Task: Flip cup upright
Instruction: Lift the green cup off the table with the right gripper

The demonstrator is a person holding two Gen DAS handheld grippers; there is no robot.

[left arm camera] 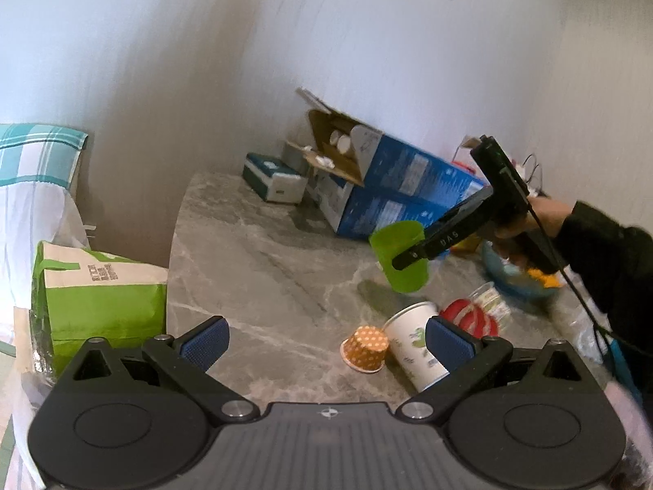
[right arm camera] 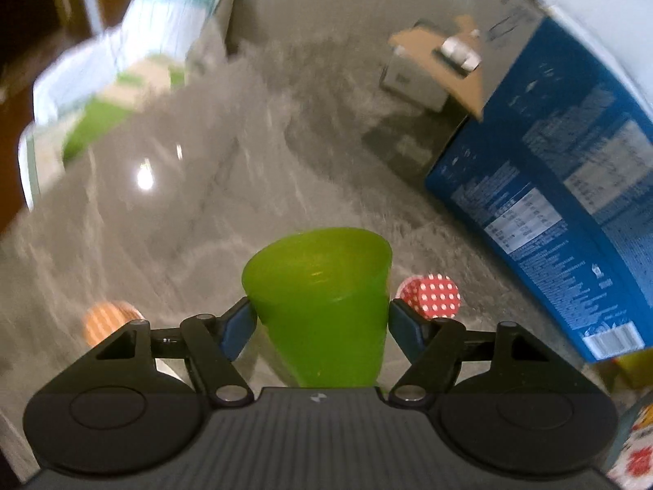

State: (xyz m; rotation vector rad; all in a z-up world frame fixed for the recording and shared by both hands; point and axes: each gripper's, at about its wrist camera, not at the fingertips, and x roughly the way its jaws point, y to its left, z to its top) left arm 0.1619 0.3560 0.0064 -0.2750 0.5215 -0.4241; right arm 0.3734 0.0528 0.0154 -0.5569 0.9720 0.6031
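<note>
Two claws work over a grey marbled counter (left arm camera: 261, 261) that runs up to a pale wall (left arm camera: 204, 61). The blue carton (left arm camera: 404, 188) serves as landmark: it lies on the counter against the wall, its brown flap open. Just in front of the blue carton the right claw (left arm camera: 402, 259) is clamped on the green cup (left arm camera: 402, 255), which hangs clear of the counter above its own shadow. Nearer the camera than the blue carton, a white printed paper cup (left arm camera: 412, 347) lies on its side with an orange dotted cupcake case (left arm camera: 365, 349) touching it. The left claw (left arm camera: 326, 345) stands wide apart, holding nothing, low over the counter. Left of the blue carton sits a small teal-and-white box (left arm camera: 273, 179); far left of it, past the counter's edge, a green-and-cream bag (left arm camera: 102, 294) and a checked teal cloth (left arm camera: 36, 155).

Only the left wrist view shows the person's hand (left arm camera: 526, 220) gripping the right tool, and a red lid (left arm camera: 469, 318) beside a clear jar. Only the right wrist view shows the green cup (right arm camera: 320, 306) from close up, squeezed between both blue pads (right arm camera: 236, 332), its wide mouth pointing away from the camera, and a red dotted cupcake case (right arm camera: 432, 296) on the counter between the cup and the blue carton (right arm camera: 563, 204); much of this view is smeared
</note>
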